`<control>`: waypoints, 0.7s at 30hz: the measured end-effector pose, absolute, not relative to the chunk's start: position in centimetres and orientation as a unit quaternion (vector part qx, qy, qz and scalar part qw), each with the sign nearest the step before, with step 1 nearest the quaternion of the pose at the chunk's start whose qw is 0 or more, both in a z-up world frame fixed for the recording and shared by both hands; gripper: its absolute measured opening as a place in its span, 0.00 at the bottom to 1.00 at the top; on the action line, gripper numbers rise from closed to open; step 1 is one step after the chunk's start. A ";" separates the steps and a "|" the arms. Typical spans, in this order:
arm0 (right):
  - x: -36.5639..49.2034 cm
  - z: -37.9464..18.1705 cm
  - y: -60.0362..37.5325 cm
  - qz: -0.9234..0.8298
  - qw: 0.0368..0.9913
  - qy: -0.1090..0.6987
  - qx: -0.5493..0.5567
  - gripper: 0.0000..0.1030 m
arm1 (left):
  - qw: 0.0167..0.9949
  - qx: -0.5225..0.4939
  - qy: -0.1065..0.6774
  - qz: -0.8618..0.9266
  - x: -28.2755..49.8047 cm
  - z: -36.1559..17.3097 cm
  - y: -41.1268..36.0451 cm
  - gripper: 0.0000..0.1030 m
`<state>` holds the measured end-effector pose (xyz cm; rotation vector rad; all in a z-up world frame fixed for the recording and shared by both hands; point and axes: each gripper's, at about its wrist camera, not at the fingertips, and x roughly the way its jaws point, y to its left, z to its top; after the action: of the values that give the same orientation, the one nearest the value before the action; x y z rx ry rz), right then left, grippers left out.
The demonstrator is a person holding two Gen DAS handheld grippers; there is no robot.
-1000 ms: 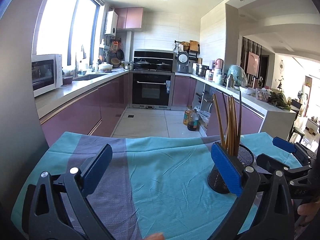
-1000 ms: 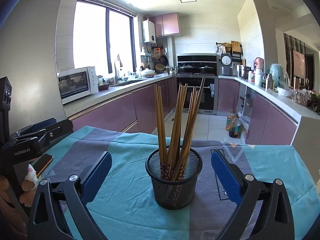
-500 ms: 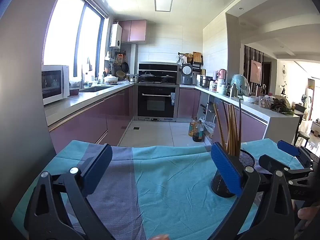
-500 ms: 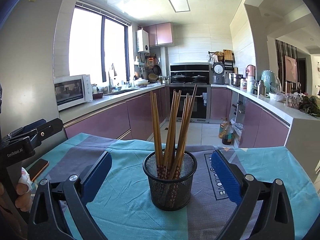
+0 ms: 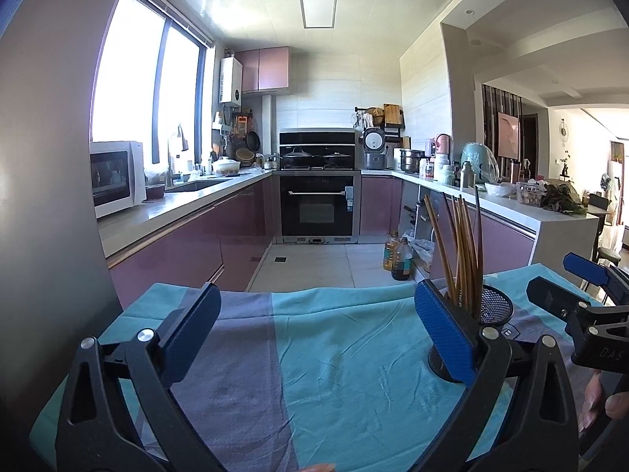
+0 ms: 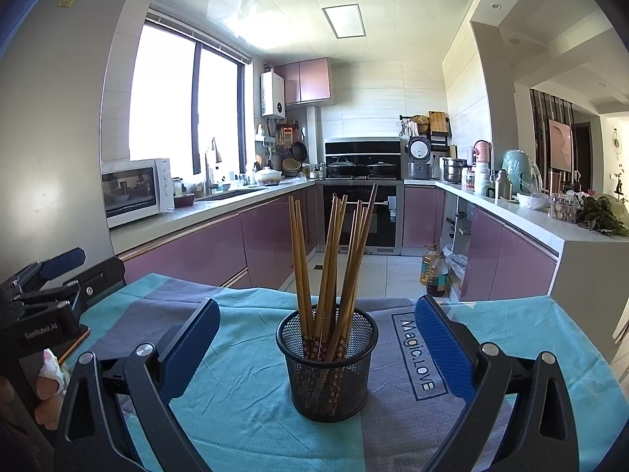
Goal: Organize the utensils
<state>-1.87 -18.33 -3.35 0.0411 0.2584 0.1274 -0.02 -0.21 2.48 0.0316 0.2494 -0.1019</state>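
A black mesh cup point(image 6: 328, 365) stands upright on the teal and grey tablecloth point(image 6: 243, 405), holding several brown wooden chopsticks point(image 6: 334, 259) that fan out upward. My right gripper point(image 6: 314, 342) is open, its blue pads to either side of the cup and a little nearer to me, touching nothing. In the left wrist view the same cup point(image 5: 493, 310) shows partly behind the right blue pad, chopsticks point(image 5: 460, 251) rising from it. My left gripper point(image 5: 314, 330) is open over bare cloth point(image 5: 334, 373), well left of the cup. Each gripper appears at the edge of the other's view.
The cloth's far edge point(image 5: 314, 291) drops off toward a tiled kitchen floor. Purple cabinets, an oven point(image 5: 318, 204), a microwave point(image 6: 133, 190) and cluttered counters lie beyond. Oil bottles point(image 6: 432, 271) stand on the floor. A person's hand point(image 6: 43, 389) grips the left tool.
Both views have drawn back and risen slightly, so the cup and chopsticks sit lower and a bit farther. Printed lettering on the cloth has come into sight. Both grippers stay open.
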 end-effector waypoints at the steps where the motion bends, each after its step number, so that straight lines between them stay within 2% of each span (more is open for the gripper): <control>1: -1.9 -3.4 -18.2 0.062 0.990 0.128 0.017 0.93 | 0.991 0.014 0.125 -0.051 0.0 2.4 -0.1 0.94; 21: -1.5 -3.5 -18.2 0.055 0.990 0.131 0.015 0.93 | 0.991 0.016 0.125 -0.047 0.2 2.2 -0.1 0.94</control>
<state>-1.52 -18.19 -3.47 0.0299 0.2633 0.1112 0.15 -0.09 2.19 0.0326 0.2501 -0.0934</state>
